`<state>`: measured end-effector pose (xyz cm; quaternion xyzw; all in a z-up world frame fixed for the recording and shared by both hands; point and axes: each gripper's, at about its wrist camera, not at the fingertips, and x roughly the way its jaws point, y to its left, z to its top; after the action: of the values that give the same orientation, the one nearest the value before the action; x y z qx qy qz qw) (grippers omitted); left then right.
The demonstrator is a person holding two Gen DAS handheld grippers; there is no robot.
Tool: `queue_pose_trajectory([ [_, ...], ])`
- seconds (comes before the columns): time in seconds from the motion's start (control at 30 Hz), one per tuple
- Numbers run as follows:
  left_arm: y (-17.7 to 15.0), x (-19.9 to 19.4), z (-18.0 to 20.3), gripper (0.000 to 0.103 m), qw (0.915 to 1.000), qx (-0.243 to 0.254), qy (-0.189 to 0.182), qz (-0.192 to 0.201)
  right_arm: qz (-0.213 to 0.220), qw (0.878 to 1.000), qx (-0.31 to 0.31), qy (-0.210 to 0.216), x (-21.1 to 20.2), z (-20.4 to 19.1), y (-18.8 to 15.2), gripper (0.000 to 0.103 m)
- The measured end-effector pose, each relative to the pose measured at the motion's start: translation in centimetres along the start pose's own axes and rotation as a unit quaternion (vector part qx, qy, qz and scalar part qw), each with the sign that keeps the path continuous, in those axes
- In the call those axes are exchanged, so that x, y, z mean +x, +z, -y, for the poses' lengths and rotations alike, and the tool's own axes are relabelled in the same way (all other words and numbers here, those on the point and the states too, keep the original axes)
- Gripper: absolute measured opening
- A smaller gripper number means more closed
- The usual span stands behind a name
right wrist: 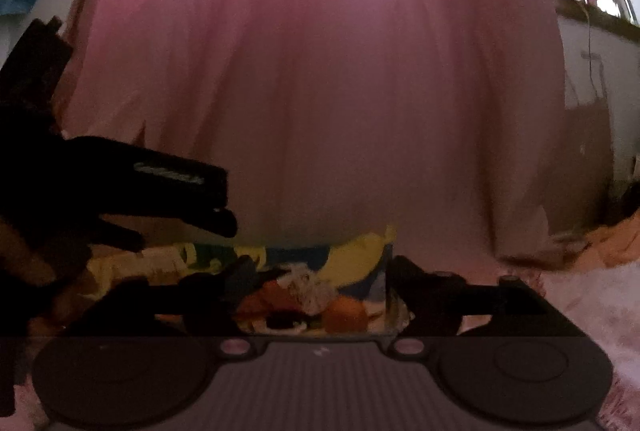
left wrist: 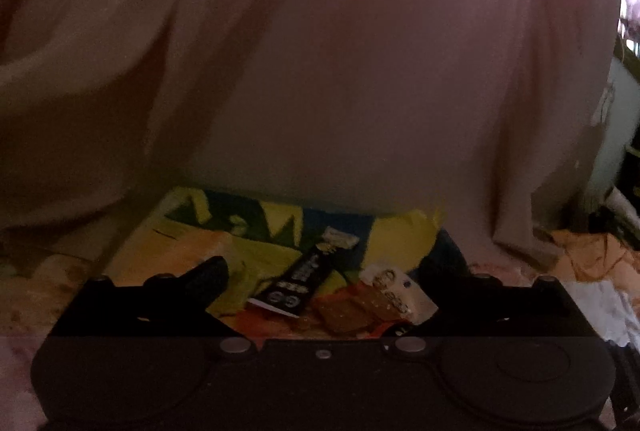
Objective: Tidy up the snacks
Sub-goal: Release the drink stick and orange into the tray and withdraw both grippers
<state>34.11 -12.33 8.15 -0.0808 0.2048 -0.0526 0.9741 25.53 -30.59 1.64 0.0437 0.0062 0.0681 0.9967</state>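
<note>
Snacks: black bar packet (left wrist: pixel 301 285) and orange biscuit packet (left wrist: pixel 366 305), lying between the wide-spread, empty fingers of the left gripper (left wrist: pixel 320 271), on a yellow-green printed bag (left wrist: pixel 256 227).

Right gripper (right wrist: pixel 320 271): wide, empty, over an orange round item (right wrist: pixel 345 314) among wrappers.

Advice: centre on one packet, close across its narrow width.

Container: clear wall (right wrist: pixel 390 287), possibly a box; contents uncertain.

Backdrop: pink curtain (right wrist: pixel 320 71).

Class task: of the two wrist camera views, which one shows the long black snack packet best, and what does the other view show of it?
The left wrist view. The black snack packet lies unobstructed and fairly sharp between the open fingers of the left gripper, on the yellow patterned cloth. In the right wrist view the snack pile is dark and blurred, and that packet cannot be picked out.
</note>
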Motion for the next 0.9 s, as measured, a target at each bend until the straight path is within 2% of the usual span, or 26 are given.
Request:
queue_pose_trajectory([
  [0.07,0.1,-1.6,-0.8,0.102,0.9999,-0.012,0.003,0.007,0.01,1.0,-0.006,-0.001,-1.0,-0.5,0.8,0.088],
  [0.13,0.0,-3.2,-1.5,0.102,0.9996,-0.022,0.006,0.015,0.019,1.0,-0.009,-0.001,-2.1,-1.2,1.5,0.095],
  [0.23,-0.4,-5.6,-2.2,0.102,0.9985,-0.033,0.035,0.025,0.032,0.999,-0.005,-0.005,-3.4,-1.8,2.2,0.102],
  [0.5,-1.7,-11.4,-4.0,0.102,0.9954,-0.063,0.055,0.047,0.055,0.998,-0.004,-0.026,-8.2,-2.7,3.5,0.103],
  [0.7,-3.9,-15.2,-4.2,0.102,0.9937,-0.038,0.066,0.083,0.048,0.998,-0.009,-0.04,-11.9,-3.6,3.5,0.103],
  [0.9,-7.0,-17.6,-4.8,0.102,0.995,-0.02,0.059,0.078,0.059,0.997,-0.009,-0.051,-15.2,-3.8,3.2,0.103],
])
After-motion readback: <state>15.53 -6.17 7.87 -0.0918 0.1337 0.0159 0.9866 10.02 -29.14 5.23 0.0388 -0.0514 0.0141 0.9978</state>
